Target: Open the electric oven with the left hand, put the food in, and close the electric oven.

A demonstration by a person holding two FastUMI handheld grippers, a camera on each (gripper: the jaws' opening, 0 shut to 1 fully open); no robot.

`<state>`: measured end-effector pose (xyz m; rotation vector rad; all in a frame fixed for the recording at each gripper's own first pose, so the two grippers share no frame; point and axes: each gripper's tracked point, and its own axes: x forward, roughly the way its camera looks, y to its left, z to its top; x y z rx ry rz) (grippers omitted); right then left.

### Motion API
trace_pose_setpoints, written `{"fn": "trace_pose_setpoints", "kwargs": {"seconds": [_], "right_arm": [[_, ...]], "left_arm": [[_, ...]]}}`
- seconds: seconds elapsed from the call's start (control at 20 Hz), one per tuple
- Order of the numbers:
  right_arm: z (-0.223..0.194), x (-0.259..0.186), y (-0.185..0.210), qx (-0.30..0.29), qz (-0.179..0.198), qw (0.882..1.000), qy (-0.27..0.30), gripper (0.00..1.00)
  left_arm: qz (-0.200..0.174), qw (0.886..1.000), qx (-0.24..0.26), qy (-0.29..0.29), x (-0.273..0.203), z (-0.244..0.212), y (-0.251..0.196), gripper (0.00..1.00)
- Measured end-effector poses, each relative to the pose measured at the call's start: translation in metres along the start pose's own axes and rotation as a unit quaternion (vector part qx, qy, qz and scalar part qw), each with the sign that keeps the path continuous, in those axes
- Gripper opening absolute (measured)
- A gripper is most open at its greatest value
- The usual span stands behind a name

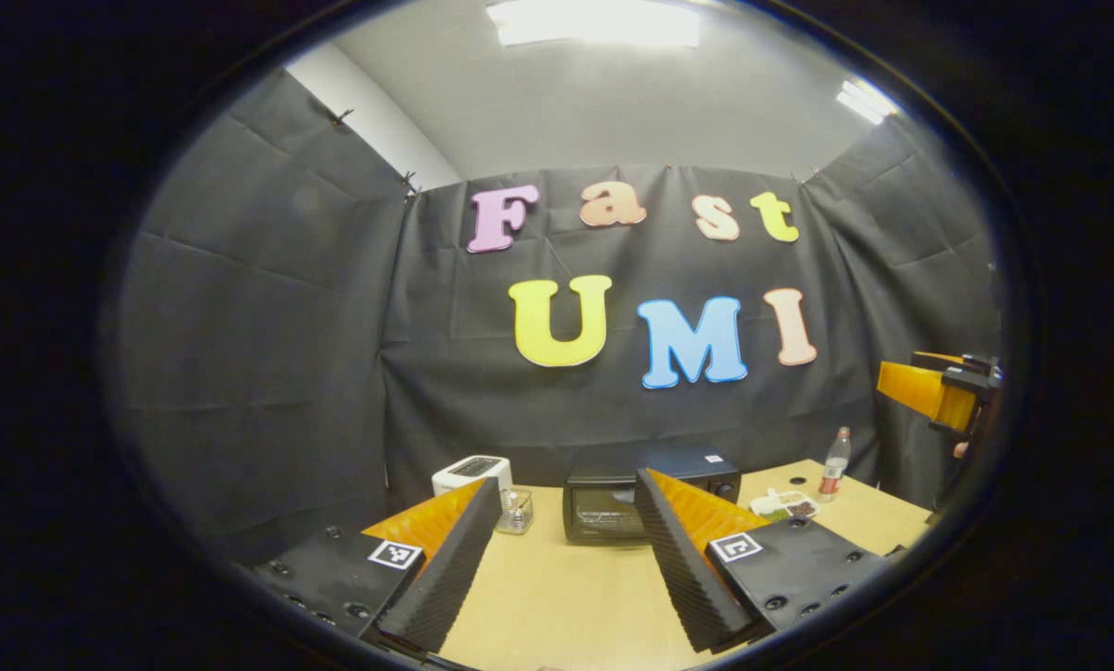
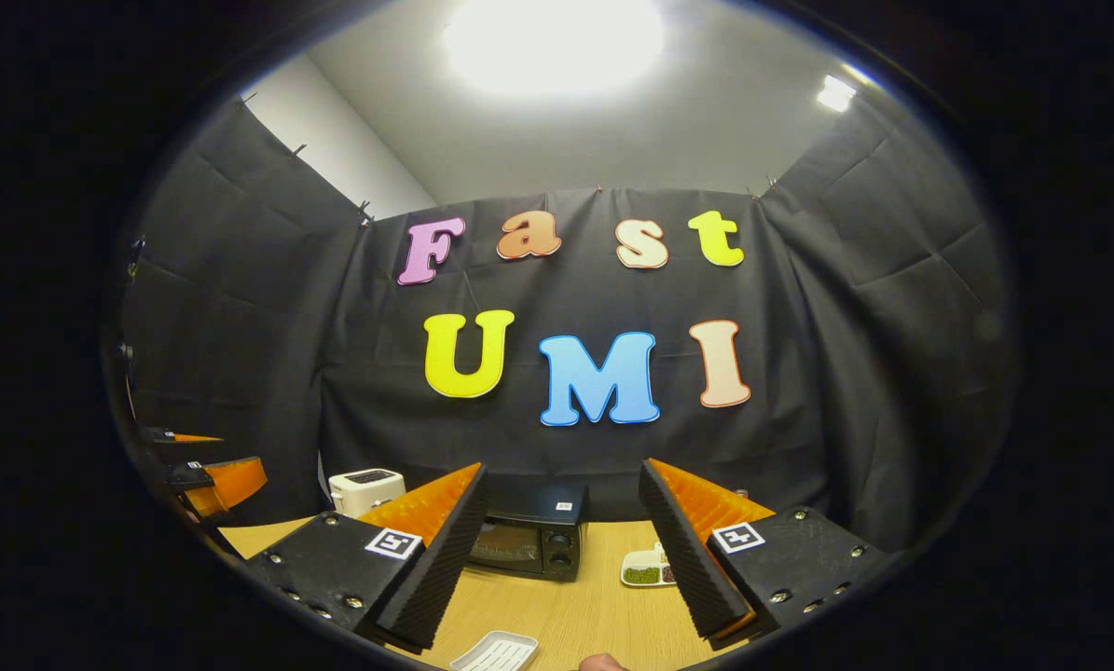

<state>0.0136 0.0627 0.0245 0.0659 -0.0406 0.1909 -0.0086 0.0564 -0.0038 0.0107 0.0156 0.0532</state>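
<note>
A black electric oven (image 1: 603, 508) stands at the back of the wooden table (image 1: 566, 596) with its door shut. My left gripper (image 1: 568, 485) hovers well in front of it, open and holding nothing. To the oven's right lies a white divided plate of food (image 1: 785, 506). In the right gripper view the oven (image 2: 529, 545) sits ahead and slightly left, with the food plate (image 2: 645, 568) beside it. My right gripper (image 2: 564, 471) is open and empty above the table. The left gripper (image 2: 207, 461) appears far left; the right gripper (image 1: 929, 373) is raised at far right.
A white toaster (image 1: 471, 472) and a small glass jar (image 1: 516, 511) stand left of the oven. A bottle (image 1: 834, 464) stands behind the plate near the table's right corner. A white ribbed tray (image 2: 496, 652) lies near the table's front edge.
</note>
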Motion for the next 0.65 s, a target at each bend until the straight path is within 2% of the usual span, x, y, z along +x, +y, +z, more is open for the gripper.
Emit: {"fn": "trace_pose_setpoints", "kwargs": {"seconds": [0.1,0.35,0.4,0.55,0.6,0.65], "right_arm": [[-0.0005,0.0014,-0.0007,0.001,-0.002,1.0,0.0,0.97],[-0.0017,0.0011,0.0003,0.0,-0.004,1.0,0.005,0.98],[-0.0011,0.0015,0.0003,0.0,-0.004,1.0,0.004,0.97],[-0.0013,0.0029,0.0011,-0.001,-0.003,1.0,0.005,0.97],[-0.0003,0.0032,0.0012,-0.001,-0.003,1.0,0.004,0.98],[0.0009,0.0041,0.002,-0.001,-0.002,1.0,0.004,0.98]], "left_arm": [[0.001,1.0,0.001,-0.002,-0.0009,0.001,0.0012,1.0],[0.003,1.0,0.0,-0.003,0.0022,0.0003,0.0016,1.0],[0.003,1.0,-0.001,-0.003,0.0025,0.0001,0.0021,0.89],[0.005,1.0,-0.002,-0.003,0.001,-0.0005,0.0034,0.89],[0.006,1.0,-0.002,-0.003,0.0018,-0.0005,0.0038,1.0],[0.007,1.0,-0.002,-0.003,0.0016,-0.0016,0.0044,1.0]]}}
